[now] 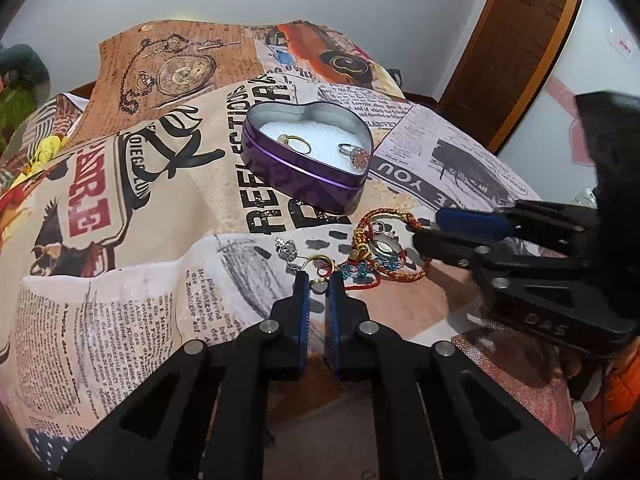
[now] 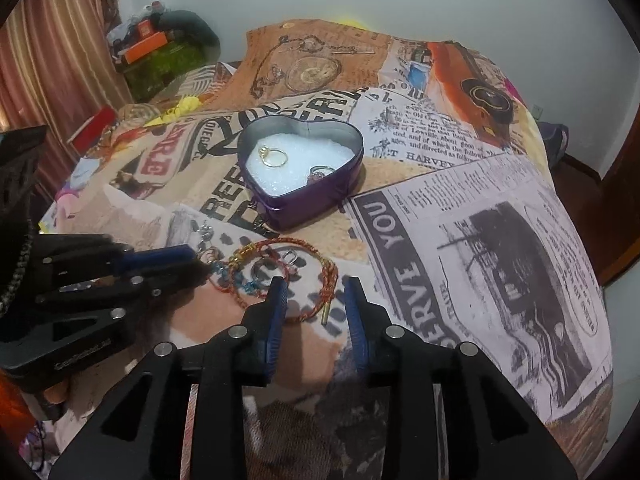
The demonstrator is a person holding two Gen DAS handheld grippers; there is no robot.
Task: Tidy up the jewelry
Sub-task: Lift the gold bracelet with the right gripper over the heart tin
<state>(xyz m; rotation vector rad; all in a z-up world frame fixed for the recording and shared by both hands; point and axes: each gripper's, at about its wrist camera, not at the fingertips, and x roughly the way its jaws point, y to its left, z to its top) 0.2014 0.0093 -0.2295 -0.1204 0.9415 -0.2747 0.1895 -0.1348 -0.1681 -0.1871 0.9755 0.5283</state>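
Left gripper (image 1: 318, 280) sits nearest, jaws closed on a small gold ring (image 1: 316, 266) just in front of the heart tin (image 1: 304, 176). Left of that ring: a silver charm (image 1: 286, 249). Right of it: blue beads (image 1: 358, 269), then red-gold braided bracelets (image 1: 384, 240) tangled over a silver pendant (image 1: 383, 247), crowding the pick. Right gripper (image 2: 316, 298), jaws apart, straddles the bracelet loop, nothing gripped. Tin holds a gold ring (image 1: 298, 145) and a stone ring (image 1: 354, 154) on white foam. All on a newsprint-patterned cloth (image 1: 132, 292).
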